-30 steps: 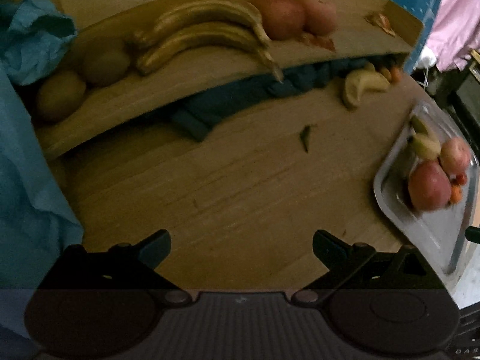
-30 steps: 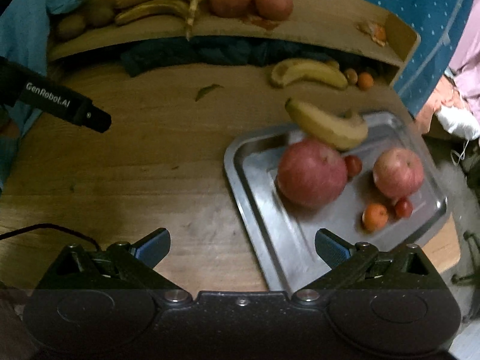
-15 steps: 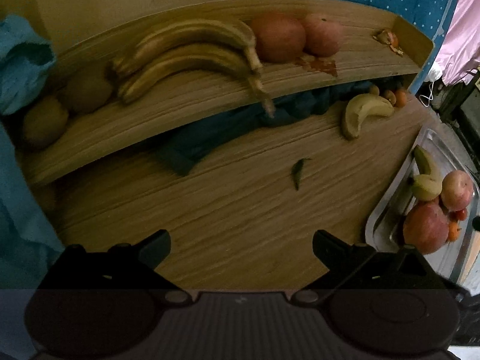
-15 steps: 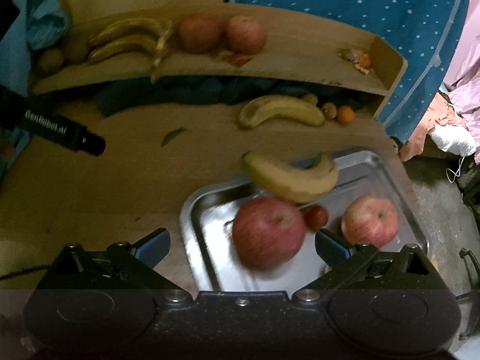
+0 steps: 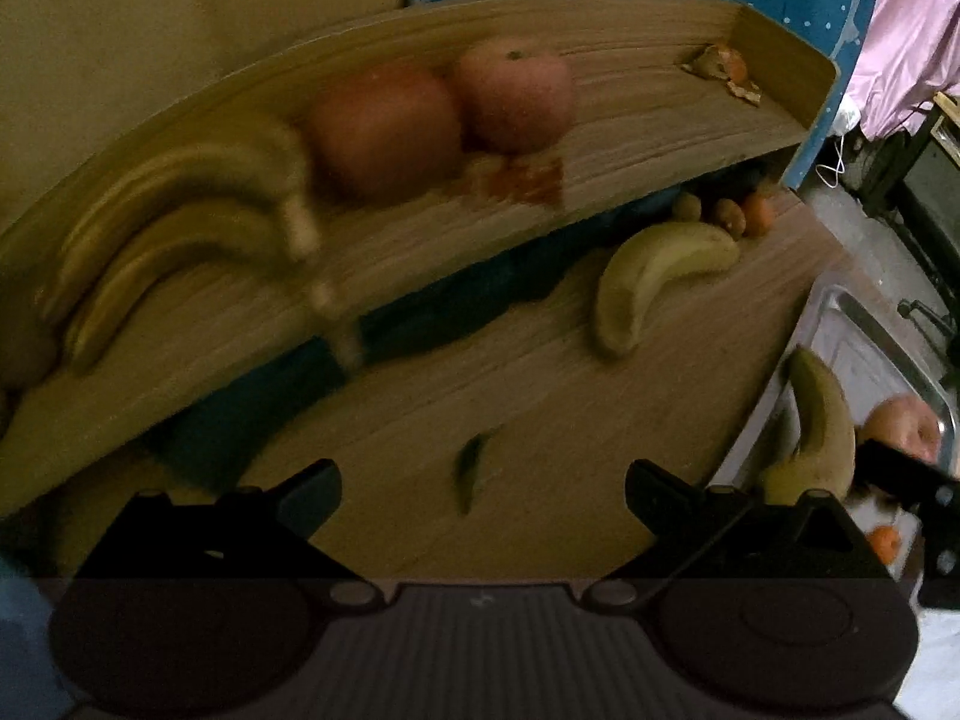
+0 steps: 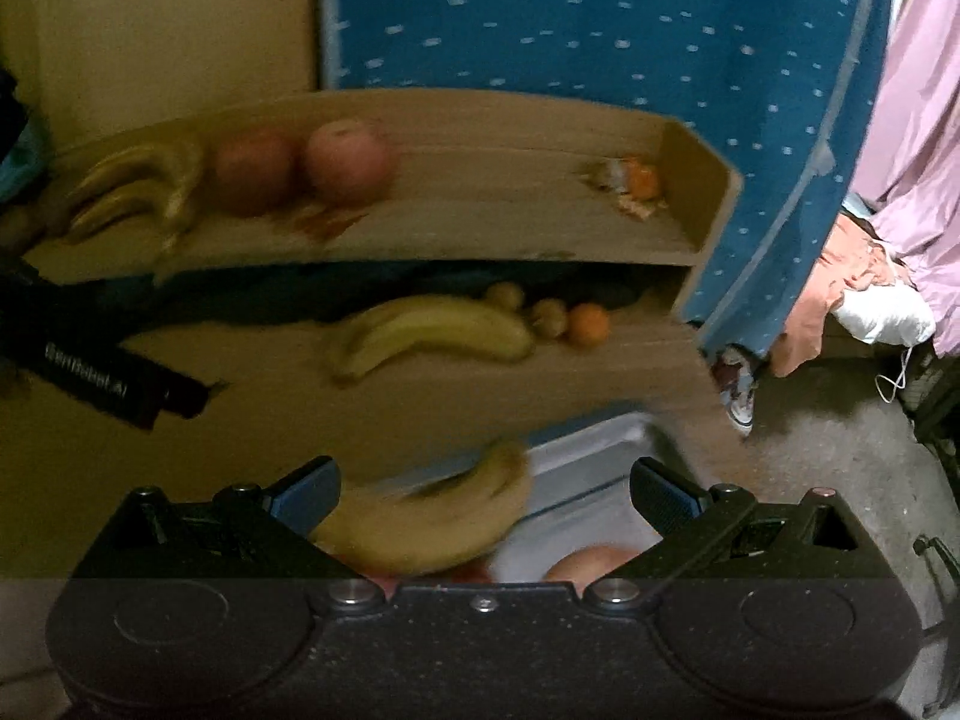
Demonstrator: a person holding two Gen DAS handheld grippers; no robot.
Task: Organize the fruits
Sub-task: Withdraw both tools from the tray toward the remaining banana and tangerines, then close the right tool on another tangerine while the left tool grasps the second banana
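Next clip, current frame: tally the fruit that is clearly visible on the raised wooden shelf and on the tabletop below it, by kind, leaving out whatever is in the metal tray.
Bananas: 3, two on the shelf, one on the tabletop
Apples: 2, on the shelf
Small orange fruit: 1, on the tabletop
Small brownish fruit: 2, beside it
Total: 8
The orange item at the shelf's right end looks like peel and is not counted.

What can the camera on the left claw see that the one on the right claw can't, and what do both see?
Only the left view shows the small green leaf on the table and the whole length of the banana at the metal tray's edge. Only the right view shows the pink cloth, a white bundle and the floor. Both show the wooden shelf with two apples, the banana on the table and the small orange fruit.
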